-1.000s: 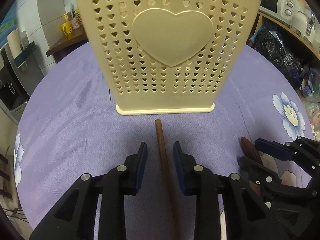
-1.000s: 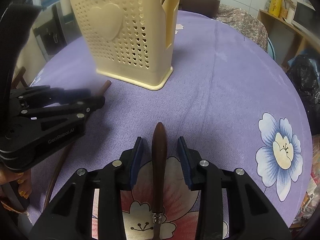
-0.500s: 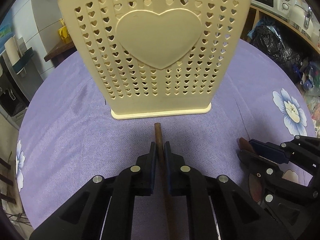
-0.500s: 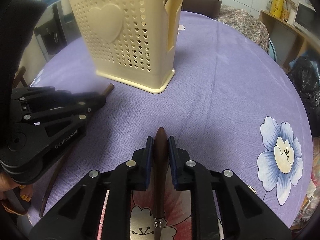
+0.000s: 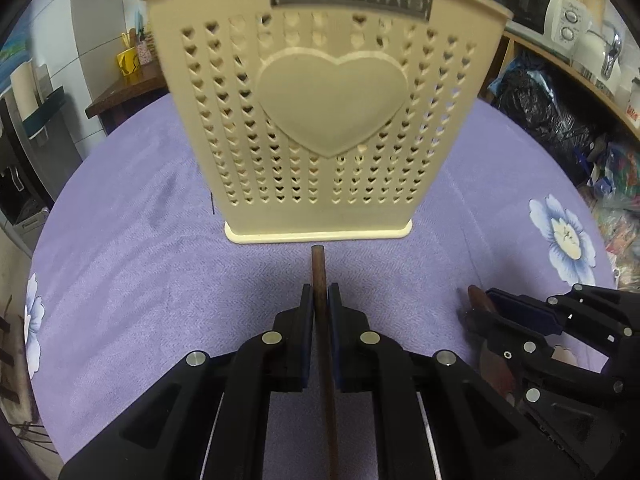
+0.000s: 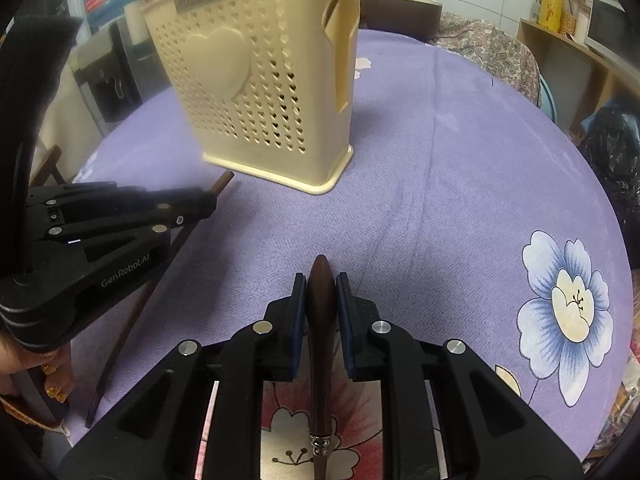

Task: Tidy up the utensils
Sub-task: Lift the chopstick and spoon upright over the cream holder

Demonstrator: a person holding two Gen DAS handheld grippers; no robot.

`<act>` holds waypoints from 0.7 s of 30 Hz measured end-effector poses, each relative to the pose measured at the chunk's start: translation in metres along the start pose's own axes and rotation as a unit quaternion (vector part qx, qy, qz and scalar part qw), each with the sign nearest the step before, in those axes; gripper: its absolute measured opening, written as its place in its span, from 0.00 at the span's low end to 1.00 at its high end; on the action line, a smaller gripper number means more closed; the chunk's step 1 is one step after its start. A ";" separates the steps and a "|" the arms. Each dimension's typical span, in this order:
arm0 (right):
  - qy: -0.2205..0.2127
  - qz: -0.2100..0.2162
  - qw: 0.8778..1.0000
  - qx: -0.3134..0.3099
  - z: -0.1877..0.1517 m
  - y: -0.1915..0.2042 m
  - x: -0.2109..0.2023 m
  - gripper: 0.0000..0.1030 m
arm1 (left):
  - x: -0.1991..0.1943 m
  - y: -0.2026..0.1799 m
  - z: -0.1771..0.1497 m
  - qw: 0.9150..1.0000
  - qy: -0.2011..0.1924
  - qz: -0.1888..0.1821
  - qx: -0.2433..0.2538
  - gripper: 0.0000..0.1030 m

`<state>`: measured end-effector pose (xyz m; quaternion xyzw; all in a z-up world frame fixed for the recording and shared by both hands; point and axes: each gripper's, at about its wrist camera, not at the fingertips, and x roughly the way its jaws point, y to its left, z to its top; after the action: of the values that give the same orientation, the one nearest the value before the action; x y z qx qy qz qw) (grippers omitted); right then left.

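Purple flowered cloth covers the desk, with shelves of kitchen clutter behind it.

From your left camera: a second ago the left hand-held gripper had its jaws wide on either side of the thin wooden stick; now they've clamped down on it, so that one's grabbed and, I'd say, ready to lift. The stick points straight at the foot of the cream holder and its tip stops just short of the base. A few handles poke above the holder's rim, so something's already in there, but you can't see what through the heart holes. Your other gripper shows at the right edge.

From your right camera: same story. The right hand-held gripper has gone from spread to pinched on the fat dark wooden handle, which has a metal collar near the bottom of the picture; the business end is out of view. The holder sits well ahead to the left, its side pocket looking empty from here. Both pieces look set to go into it.
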<state>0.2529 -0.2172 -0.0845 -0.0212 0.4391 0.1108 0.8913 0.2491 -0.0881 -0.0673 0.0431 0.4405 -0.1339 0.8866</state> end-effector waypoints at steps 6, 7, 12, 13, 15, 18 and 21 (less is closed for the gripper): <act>-0.048 0.022 0.999 0.004 -0.001 0.002 -0.040 0.16 | -0.051 0.014 0.004 0.998 -0.059 -0.026 -0.022 0.08; -0.057 0.025 0.998 0.005 -0.001 0.001 -0.048 0.16 | -0.064 0.017 0.004 0.997 -0.075 -0.028 -0.024 0.08; -0.102 0.038 0.994 0.006 -0.001 -0.001 -0.090 0.16 | -0.116 0.028 0.005 0.989 -0.140 -0.037 -0.043 0.08; -0.112 0.039 0.993 0.005 -0.002 0.000 -0.099 0.16 | -0.125 0.031 0.005 0.987 -0.152 -0.037 -0.047 0.08; -0.127 0.040 0.991 0.004 -0.001 -0.001 -0.112 0.16 | -0.138 0.035 0.005 0.984 -0.168 -0.037 -0.053 0.08; -0.149 0.037 0.988 0.006 0.000 0.001 -0.127 0.16 | -0.150 0.040 0.006 0.981 -0.181 -0.040 -0.062 0.08; -0.161 0.035 0.986 0.008 0.001 0.003 -0.135 0.16 | -0.157 0.039 0.007 0.978 -0.191 -0.041 -0.067 0.08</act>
<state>0.1737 -0.2387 0.0226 0.0194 0.2913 0.1401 0.9461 0.1752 -0.0204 0.0597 -0.0612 0.2729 -0.1459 0.9490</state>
